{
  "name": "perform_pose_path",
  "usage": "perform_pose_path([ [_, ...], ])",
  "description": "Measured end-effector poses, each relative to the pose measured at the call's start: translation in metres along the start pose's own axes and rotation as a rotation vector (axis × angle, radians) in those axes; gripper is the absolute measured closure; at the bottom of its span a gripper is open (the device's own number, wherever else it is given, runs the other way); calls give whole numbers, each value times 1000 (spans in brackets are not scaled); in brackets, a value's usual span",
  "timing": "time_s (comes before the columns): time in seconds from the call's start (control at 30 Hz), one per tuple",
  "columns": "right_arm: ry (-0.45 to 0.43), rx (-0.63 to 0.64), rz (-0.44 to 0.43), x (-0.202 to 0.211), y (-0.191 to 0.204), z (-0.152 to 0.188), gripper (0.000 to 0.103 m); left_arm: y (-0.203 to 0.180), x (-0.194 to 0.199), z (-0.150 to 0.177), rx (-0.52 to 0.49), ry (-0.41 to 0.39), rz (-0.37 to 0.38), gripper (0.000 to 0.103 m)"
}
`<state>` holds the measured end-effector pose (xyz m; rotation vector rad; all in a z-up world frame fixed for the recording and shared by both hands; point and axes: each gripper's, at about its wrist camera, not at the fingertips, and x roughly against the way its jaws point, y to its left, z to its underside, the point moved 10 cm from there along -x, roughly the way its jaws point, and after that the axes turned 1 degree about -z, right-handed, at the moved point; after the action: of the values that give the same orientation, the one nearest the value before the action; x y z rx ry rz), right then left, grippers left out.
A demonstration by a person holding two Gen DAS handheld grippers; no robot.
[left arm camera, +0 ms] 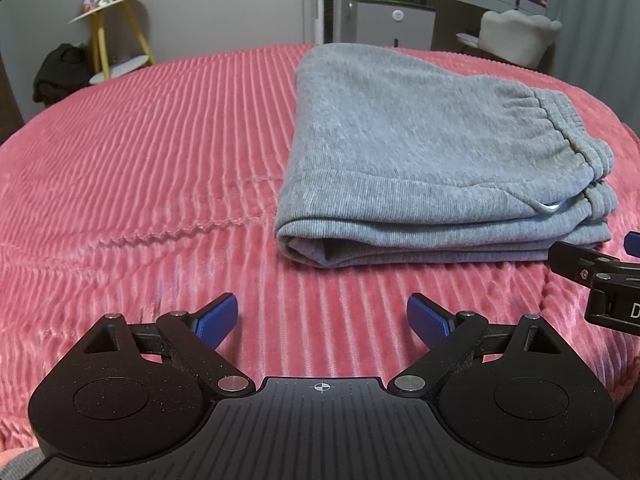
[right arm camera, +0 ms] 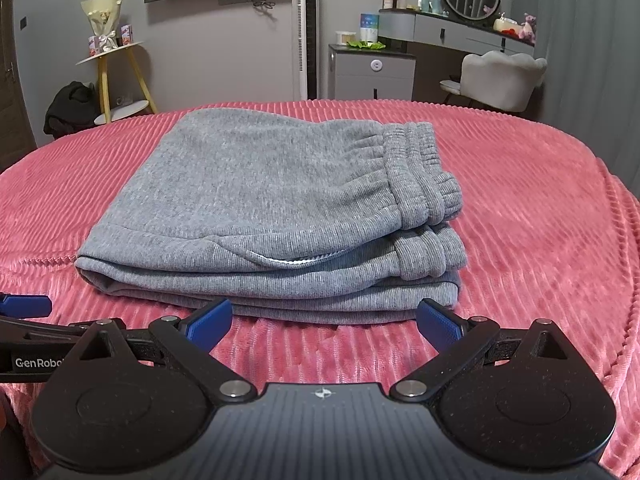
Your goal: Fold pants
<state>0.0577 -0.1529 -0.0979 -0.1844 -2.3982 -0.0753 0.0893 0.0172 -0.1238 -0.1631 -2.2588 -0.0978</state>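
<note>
While pants lie folded, both claws gape, seemingly clear.

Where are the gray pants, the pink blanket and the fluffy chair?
gray pants (right arm camera: 260, 184): right wrist view, on the flat top layer of the folded stack.
pink blanket (left arm camera: 140, 152): left wrist view, on a bare ribbed patch left of the pants.
fluffy chair (right arm camera: 504, 70): right wrist view, on its backrest.

You have bare pink bedspread filling the left half of the left wrist frame; the folded grey pants block centre-right, the right gripper crowding the right edge
</note>
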Motion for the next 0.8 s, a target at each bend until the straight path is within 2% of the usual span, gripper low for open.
perform_pose_path([
  [0.8,-4,-6,3,2,0,0,4,1,1,0,10,1,0,8],
])
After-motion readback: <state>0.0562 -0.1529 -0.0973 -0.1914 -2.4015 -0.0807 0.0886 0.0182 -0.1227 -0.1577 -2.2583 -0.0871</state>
